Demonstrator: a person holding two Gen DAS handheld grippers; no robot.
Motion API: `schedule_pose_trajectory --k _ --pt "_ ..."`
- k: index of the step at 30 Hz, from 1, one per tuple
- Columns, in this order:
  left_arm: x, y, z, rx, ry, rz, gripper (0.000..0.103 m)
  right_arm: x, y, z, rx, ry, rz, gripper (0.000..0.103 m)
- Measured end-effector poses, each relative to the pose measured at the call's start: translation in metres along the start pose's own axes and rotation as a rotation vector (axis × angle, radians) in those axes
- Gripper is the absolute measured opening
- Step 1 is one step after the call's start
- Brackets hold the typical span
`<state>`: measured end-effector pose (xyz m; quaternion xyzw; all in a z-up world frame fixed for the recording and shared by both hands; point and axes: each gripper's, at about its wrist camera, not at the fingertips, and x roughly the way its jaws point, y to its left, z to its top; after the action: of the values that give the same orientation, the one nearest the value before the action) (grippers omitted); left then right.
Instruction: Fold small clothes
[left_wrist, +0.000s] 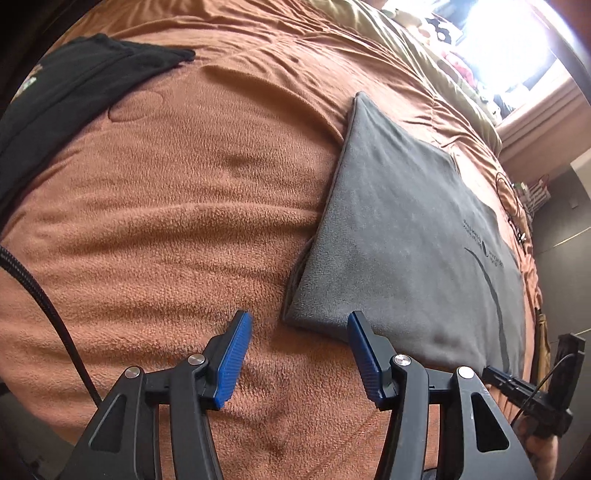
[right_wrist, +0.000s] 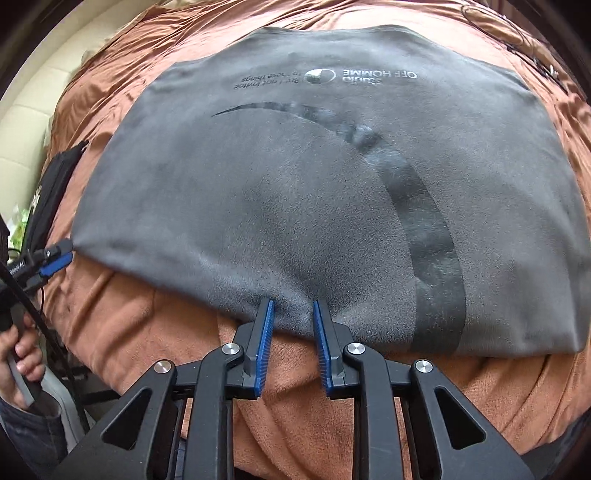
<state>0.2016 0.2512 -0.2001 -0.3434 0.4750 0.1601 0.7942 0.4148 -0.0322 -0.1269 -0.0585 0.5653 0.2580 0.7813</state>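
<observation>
Your left gripper (left_wrist: 300, 325) stands with its blue pads (left_wrist: 232, 360) spread and nothing between them; only the brown fleece blanket (left_wrist: 166, 221) lies in the gap. The folded grey T-shirt (left_wrist: 399, 236) rests on that blanket, and its near corner sits just ahead of your left fingertips, with the right-hand pad lying over its edge. Far off beyond your left finger, a black garment (left_wrist: 74, 85) lies at the blanket's edge. Your right gripper (right_wrist: 293, 306) has its pads (right_wrist: 264, 347) drawn close, and a small ridge of the T-shirt's near hem sits bunched between the tips, which appear to pinch it. Ahead of those fingers the grey cloth spreads flat and wide, its dark curved stripe running off to the right and its printed lettering at the far end. In the right wrist view, your left hand (right_wrist: 22, 358) shows far to the left of the fingers.
</observation>
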Motion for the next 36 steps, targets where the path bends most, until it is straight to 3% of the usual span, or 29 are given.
schedule_pose_trajectory --k 13,16,24,29,32,36 --pt "0.012 0.009 0.006 -0.115 0.006 -0.123 0.058 -0.010 -0.022 -0.014 0.029 -0.022 0.054 0.019" --pt "0.011 0.013 0.008 -0.143 0.017 -0.144 0.035 -0.016 -0.021 -0.012 0.033 -0.021 0.061 0.019" --pt "-0.011 0.019 -0.003 -0.165 -0.022 -0.364 0.034 -0.026 -0.011 -0.007 0.016 -0.040 0.107 0.019" --pt "-0.013 0.013 -0.001 -0.167 -0.048 -0.415 0.037 -0.027 -0.007 -0.002 0.011 -0.046 0.121 0.019" --pt "-0.010 0.006 0.000 -0.146 -0.044 -0.407 0.044 -0.027 -0.006 0.001 0.008 -0.047 0.117 0.019" --pt "-0.003 0.011 0.000 -0.155 -0.030 -0.260 0.044 -0.028 -0.007 0.005 0.022 -0.054 0.117 0.019"
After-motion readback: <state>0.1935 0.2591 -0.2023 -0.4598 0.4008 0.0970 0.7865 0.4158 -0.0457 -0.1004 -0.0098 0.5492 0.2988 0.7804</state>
